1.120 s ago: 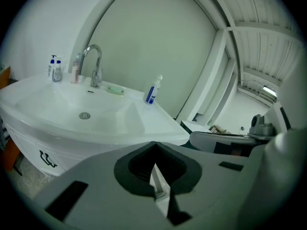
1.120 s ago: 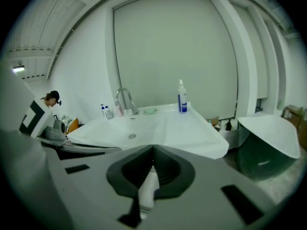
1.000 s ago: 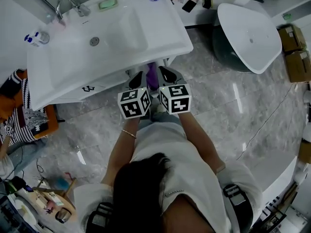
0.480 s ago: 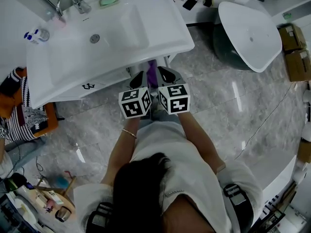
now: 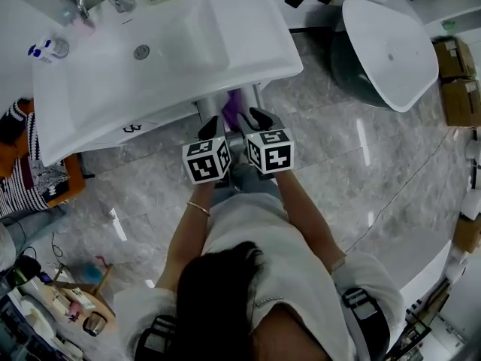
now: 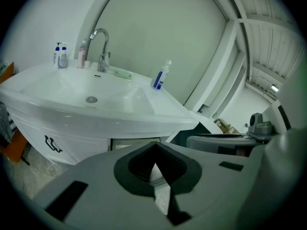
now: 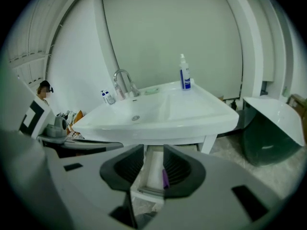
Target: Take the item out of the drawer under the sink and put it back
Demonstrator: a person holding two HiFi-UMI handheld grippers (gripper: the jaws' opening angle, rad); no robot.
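The fingers of the right gripper (image 7: 153, 152) stand part-way apart, having just been opening, and grip nothing. Through their gap shows the open drawer (image 7: 144, 194) under the sink (image 7: 192, 109), beyond the tips. The left gripper (image 6: 154, 145), held just beside it, has its fingers closed tip to tip on nothing.

Both point down at the drawer, which is pulled out toward the person from beneath the sink's near edge. The item (image 7: 165, 177), a slim purple thing, lies inside along the drawer's right wall, untouched. From overhead only its end pokes out from under the basin's rim.

It looks small and light, an easy one-gripper lift. It is too small to tell what it is made of. If it is smooth plastic it may slip, so a firm pinch across its middle looks safest. The drawer wall close beside it leaves little room for the right-hand finger.

A spray bottle (image 7: 184, 75) and a tap (image 7: 123, 83) stand at the sink's far side.
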